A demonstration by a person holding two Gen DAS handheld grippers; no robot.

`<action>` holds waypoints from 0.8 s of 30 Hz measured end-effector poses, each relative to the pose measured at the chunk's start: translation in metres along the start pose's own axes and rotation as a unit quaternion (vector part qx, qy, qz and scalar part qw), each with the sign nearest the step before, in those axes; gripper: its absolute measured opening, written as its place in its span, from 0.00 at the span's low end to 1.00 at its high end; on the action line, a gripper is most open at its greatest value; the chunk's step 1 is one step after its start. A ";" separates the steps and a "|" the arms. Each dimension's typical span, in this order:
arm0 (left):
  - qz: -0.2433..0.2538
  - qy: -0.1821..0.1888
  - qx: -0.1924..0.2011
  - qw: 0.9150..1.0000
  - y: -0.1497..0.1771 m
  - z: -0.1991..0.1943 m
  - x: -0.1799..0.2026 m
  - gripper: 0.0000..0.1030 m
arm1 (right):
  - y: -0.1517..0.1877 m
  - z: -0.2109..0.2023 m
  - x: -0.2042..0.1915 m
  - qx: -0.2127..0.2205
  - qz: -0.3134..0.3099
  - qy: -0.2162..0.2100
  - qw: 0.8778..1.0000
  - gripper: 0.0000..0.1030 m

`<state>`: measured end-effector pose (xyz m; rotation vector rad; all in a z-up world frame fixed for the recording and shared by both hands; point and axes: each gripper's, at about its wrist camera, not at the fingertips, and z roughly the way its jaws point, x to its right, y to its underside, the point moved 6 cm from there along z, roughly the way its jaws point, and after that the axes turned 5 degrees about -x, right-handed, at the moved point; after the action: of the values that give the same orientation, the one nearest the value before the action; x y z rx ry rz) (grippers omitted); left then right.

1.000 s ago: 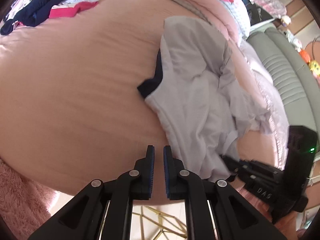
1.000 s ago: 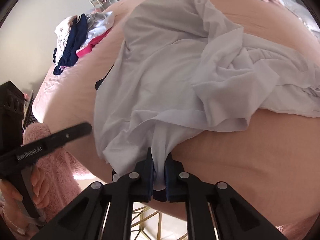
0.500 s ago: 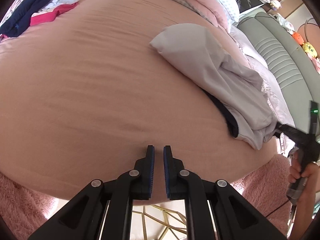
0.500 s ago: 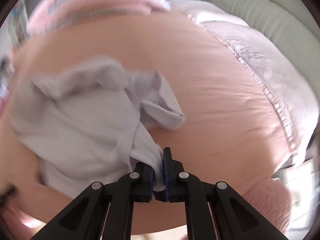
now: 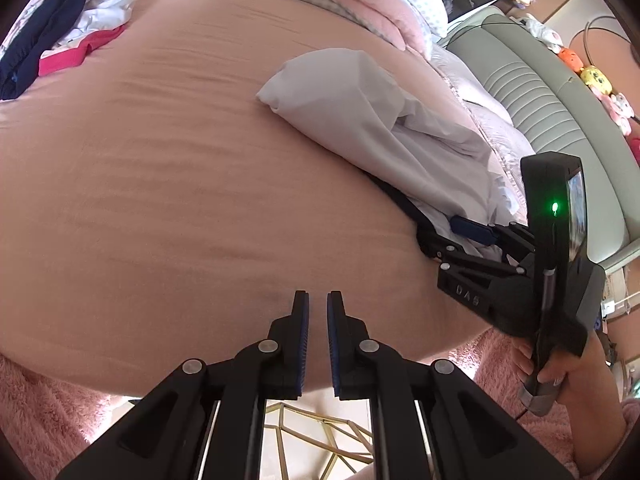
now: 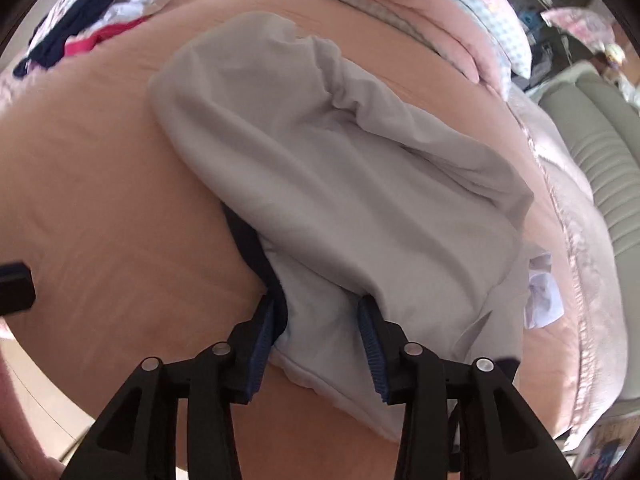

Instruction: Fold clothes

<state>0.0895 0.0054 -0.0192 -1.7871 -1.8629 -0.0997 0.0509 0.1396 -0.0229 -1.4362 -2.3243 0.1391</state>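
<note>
A pale grey garment (image 5: 360,112) with a dark navy part under it lies bunched on the peach bed sheet (image 5: 160,180), towards the right side. My right gripper (image 6: 318,320) stands open, its fingers astride the garment's (image 6: 320,168) near hem, and the cloth lies loose between them. The left wrist view shows the same gripper (image 5: 448,236) at the garment's lower end, held by a hand (image 5: 560,368). Above the bed's front edge, my left gripper (image 5: 317,308) is shut with nothing between its fingers, well left of the garment.
A heap of navy, pink and white clothes (image 5: 60,40) lies at the bed's far left corner. Pink pillows and a quilt (image 5: 380,8) line the back. A grey-green padded headboard (image 5: 540,100) is on the right. A pink fluffy rug (image 5: 40,400) lies below the bed edge.
The right gripper dragged the garment to the bed's right side, then opened and let go of it. The left gripper has stayed shut near the front edge.
</note>
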 end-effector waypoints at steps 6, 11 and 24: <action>0.041 0.014 -0.016 0.999 -0.014 0.001 0.025 0.24 | 0.020 -0.013 0.042 0.021 0.068 -0.008 0.997 0.05; 0.091 0.012 -0.019 0.996 -0.022 0.012 0.051 0.37 | 0.031 -0.052 0.106 0.085 0.163 0.012 0.983 0.05; 0.165 -0.070 0.035 0.983 -0.079 0.062 0.114 0.37 | 0.025 -0.157 0.129 0.214 0.176 -0.123 0.953 0.05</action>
<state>-0.0011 0.1252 0.0024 -2.0705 -1.6115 0.2179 0.0828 0.2444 0.1500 -1.6500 -2.0138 0.9108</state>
